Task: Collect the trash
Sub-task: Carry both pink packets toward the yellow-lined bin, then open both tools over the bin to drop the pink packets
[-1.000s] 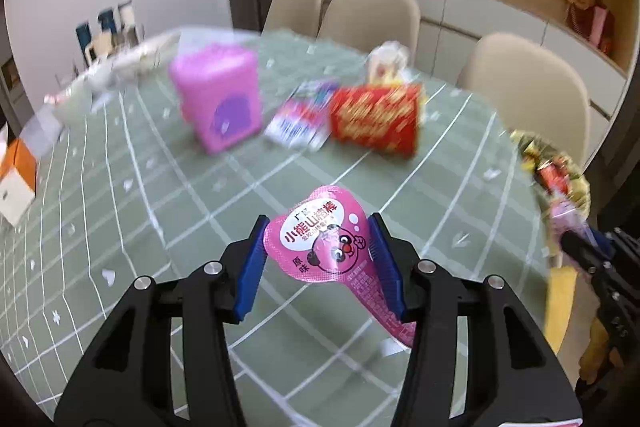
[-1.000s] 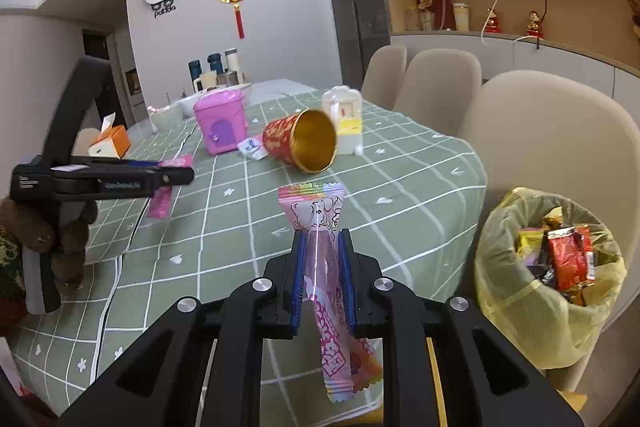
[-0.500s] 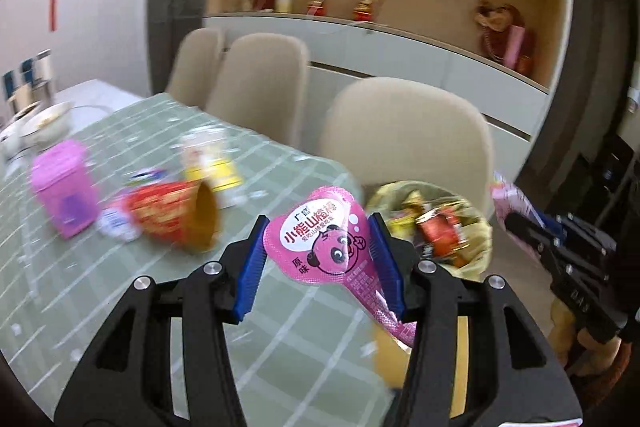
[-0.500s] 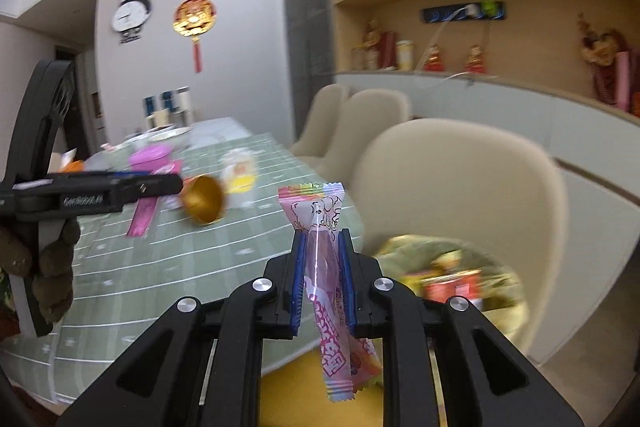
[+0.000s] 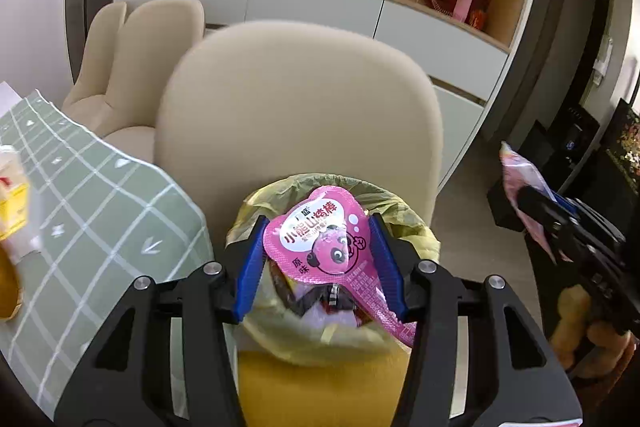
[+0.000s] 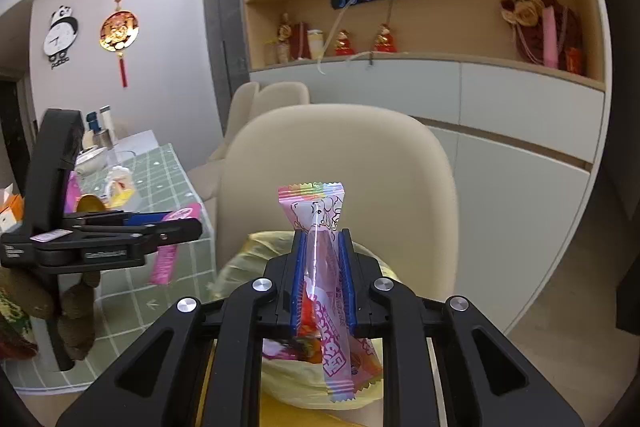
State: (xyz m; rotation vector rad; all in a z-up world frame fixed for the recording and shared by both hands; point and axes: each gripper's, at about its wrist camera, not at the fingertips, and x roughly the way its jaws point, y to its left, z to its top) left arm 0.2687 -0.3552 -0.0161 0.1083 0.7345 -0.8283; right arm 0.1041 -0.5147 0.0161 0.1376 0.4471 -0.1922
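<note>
My left gripper is shut on a pink heart-shaped snack wrapper and holds it right above the bin with the yellow bag, which has several wrappers inside. My right gripper is shut on a long pink candy wrapper and holds it over the same bin. The left gripper shows at the left of the right wrist view with its pink wrapper hanging down. The right gripper shows at the right edge of the left wrist view.
A beige chair stands just behind the bin. The table with the green checked cloth is to the left, with a gold-lined cup and a small carton on it. A white cabinet with shelves runs behind.
Both grippers have swung right from over the table to above the bin, each still holding its wrapper. The bin has come from the far right to directly under the fingers.
</note>
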